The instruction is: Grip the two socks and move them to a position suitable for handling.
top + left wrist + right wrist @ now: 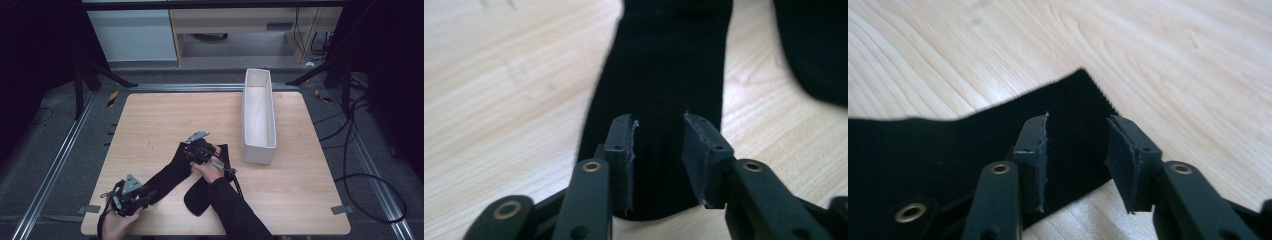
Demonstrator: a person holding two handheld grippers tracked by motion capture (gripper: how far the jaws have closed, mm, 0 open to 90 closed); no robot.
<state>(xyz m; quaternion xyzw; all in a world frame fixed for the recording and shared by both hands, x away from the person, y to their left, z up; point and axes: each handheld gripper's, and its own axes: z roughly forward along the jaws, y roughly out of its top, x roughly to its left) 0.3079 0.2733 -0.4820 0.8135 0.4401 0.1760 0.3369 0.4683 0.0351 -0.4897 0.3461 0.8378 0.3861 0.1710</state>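
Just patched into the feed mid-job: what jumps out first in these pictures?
Two long black knit socks lie on the pale wooden table, near its front edge. The left gripper sits at one sock's near end, the right gripper at its ribbed far end, both with open fingers astride the cloth. A narrow white box stands far right.

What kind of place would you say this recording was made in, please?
Probably a lab recording rig: a light wooden table ringed by metal floor rails, black tripod legs and loose black cables.
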